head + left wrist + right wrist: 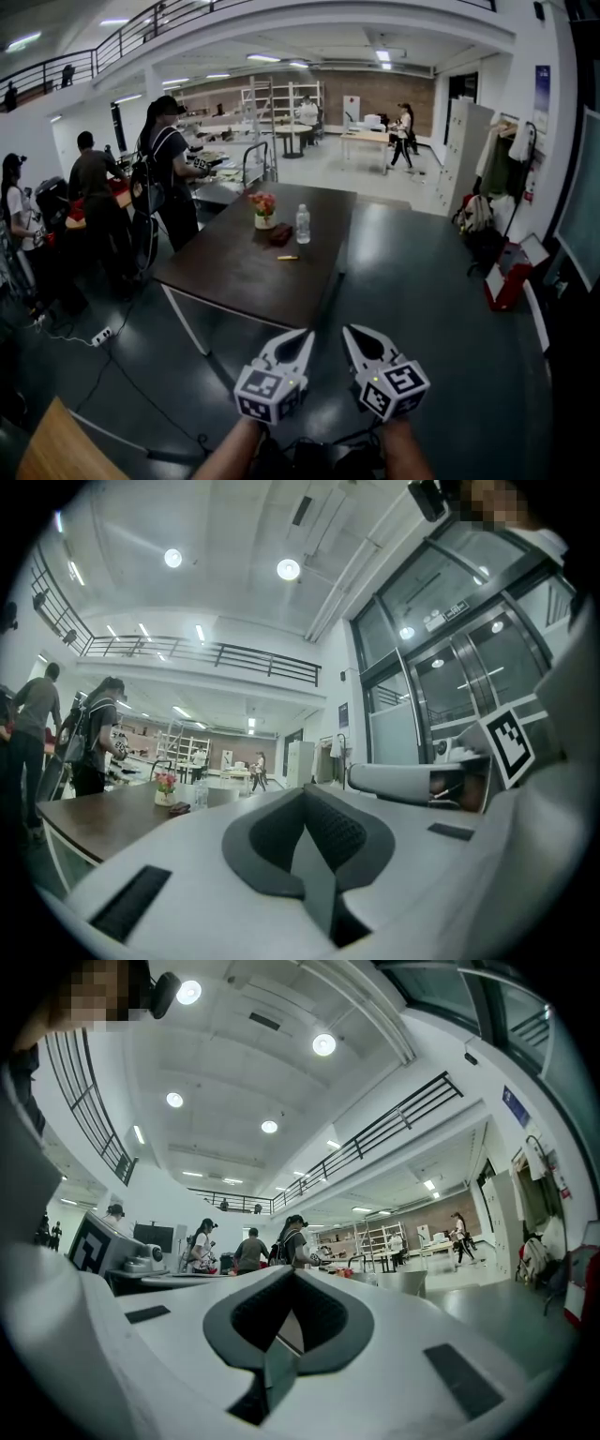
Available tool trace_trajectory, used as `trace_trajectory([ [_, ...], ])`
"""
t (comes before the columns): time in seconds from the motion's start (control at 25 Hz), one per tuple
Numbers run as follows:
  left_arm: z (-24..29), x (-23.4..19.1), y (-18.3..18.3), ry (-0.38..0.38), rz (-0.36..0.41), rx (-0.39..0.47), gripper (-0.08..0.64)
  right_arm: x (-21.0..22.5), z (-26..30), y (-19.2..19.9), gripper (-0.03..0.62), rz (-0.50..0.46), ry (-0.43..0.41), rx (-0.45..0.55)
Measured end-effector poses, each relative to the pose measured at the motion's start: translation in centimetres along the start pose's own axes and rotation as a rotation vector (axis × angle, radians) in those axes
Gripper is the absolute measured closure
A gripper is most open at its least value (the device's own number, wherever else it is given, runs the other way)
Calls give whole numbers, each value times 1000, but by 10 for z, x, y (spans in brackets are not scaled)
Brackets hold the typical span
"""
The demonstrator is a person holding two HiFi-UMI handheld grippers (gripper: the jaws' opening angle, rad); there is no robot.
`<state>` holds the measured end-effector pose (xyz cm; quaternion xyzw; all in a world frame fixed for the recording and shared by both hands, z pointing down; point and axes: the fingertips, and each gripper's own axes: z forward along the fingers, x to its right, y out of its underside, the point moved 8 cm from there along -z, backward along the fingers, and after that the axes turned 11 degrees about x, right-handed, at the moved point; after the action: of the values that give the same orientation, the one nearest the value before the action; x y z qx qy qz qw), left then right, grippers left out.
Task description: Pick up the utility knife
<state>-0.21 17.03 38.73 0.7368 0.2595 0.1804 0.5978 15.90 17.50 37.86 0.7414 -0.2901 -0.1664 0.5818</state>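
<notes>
The utility knife [288,257], small and yellow, lies on a dark brown table [234,277] well ahead of me. Both grippers hang low in the head view, far short of the table. My left gripper [305,336] and right gripper [351,332] sit side by side, level, each with its jaws together and nothing between them. The left gripper view shows its closed jaws [307,810] and the table [98,819] off to the left. In the right gripper view the jaws [289,1309] are also closed; the knife is not visible there.
On the table behind the knife stand a vase of flowers [264,208], a water bottle [303,225] and a dark object [279,234]. Several people [169,164] stand at benches to the left. A power strip [101,335] and cables lie on the floor; coats [502,164] hang at right.
</notes>
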Motion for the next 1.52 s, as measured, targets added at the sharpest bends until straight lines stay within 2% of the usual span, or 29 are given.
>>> trace_trajectory([
  [0.48, 20, -17, 6, -36, 4, -1, 554, 21, 21, 9, 581, 15, -27, -4],
  [0.8, 39, -51, 12, -46, -5, -10, 554, 32, 57, 15, 581, 20, -32, 2],
  [1.08, 71, -111, 24, -19, -30, -20, 554, 46, 115, 41, 581, 17, 3, -41],
  [1.52, 121, -239, 42, 17, -79, -65, 554, 61, 242, 81, 581, -7, 67, -137],
])
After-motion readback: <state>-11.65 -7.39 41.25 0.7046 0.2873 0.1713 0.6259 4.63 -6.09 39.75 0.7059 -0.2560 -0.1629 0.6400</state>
